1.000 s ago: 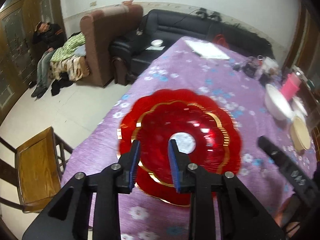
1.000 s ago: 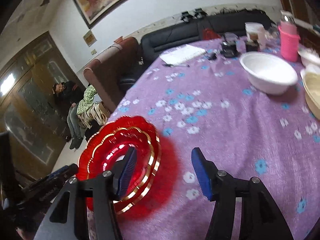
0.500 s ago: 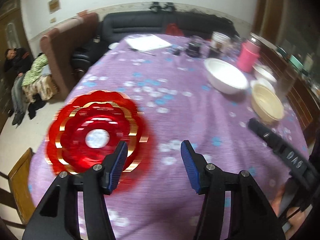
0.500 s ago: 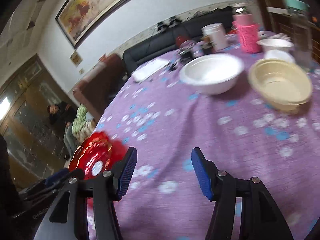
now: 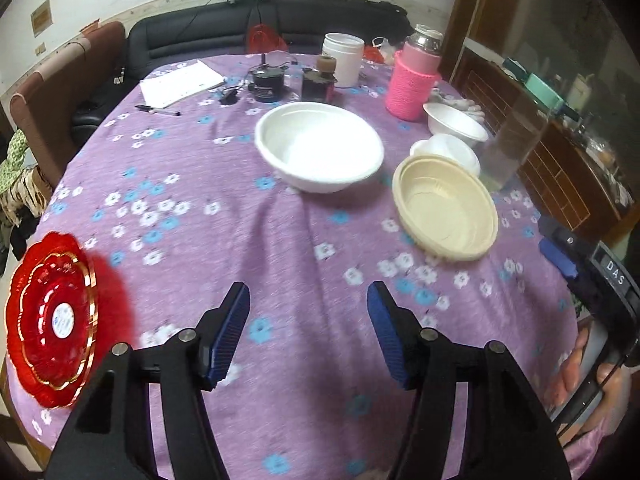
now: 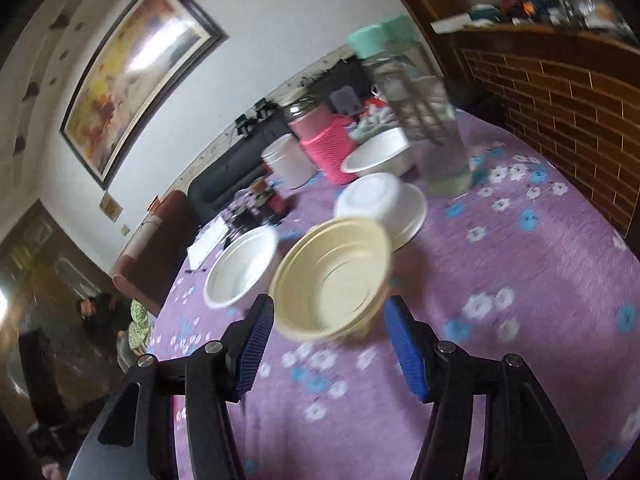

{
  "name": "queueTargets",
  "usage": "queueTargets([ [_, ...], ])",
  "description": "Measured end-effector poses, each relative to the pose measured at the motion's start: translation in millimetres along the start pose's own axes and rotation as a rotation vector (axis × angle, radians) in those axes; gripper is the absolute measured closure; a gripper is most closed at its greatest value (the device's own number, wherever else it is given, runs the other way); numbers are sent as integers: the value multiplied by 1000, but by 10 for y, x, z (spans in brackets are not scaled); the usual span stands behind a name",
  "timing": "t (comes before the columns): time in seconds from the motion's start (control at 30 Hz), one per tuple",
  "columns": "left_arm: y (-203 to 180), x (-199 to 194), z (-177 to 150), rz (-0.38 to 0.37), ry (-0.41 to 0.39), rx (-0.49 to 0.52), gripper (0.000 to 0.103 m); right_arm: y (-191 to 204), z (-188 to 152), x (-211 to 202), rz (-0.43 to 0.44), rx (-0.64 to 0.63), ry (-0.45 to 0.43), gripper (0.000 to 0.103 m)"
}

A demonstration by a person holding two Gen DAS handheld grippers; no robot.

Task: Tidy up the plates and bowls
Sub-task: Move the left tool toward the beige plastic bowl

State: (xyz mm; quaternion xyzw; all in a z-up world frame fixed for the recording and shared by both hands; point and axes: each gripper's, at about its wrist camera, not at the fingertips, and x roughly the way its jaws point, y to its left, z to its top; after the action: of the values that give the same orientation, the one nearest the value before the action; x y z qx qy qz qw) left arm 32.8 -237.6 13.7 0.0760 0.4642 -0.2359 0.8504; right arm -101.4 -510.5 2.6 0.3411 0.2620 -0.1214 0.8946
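A stack of red gold-rimmed plates [image 5: 52, 320] lies at the table's left edge. My left gripper [image 5: 308, 300] hovers over bare cloth to their right, open, jaws opening, nothing between them. Ahead stand a big white bowl [image 5: 320, 152] and a beige bowl [image 5: 444, 208]. My right gripper [image 6: 329, 308] is open, its jaws opening a little. The near rim of the beige bowl [image 6: 332, 280] shows between its fingers, untouched. Behind it are an upturned white bowl [image 6: 368, 196] on a white dish, another white bowl [image 6: 380, 156] and the big white bowl [image 6: 240, 268].
At the far side of the purple flowered tablecloth [image 5: 240, 220] stand a pink-sleeved jar [image 5: 412, 88], a white tub [image 5: 344, 60], small dark jars [image 5: 268, 80], a notepad [image 5: 182, 84] and a pen. A tall clear container [image 5: 508, 152] stands right of the bowls, near a wooden cabinet [image 6: 560, 92].
The left jaws have widened and left the red plates, swinging right across the table. The right gripper swung right from the plates to the beige bowl.
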Motion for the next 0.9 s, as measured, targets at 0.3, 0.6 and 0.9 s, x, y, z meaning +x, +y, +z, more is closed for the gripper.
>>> queueTargets([
  [0.3,-293,407,342,-14,51,-109,43,-511,319,521,84,140,92,42],
  [0.6,-478,751,451,6,96,-147,43,-791,224,772,176,212,145,42],
  [0.9,-685,861,482,27,51,-136,43,-740,217,811,185,210,151,42],
])
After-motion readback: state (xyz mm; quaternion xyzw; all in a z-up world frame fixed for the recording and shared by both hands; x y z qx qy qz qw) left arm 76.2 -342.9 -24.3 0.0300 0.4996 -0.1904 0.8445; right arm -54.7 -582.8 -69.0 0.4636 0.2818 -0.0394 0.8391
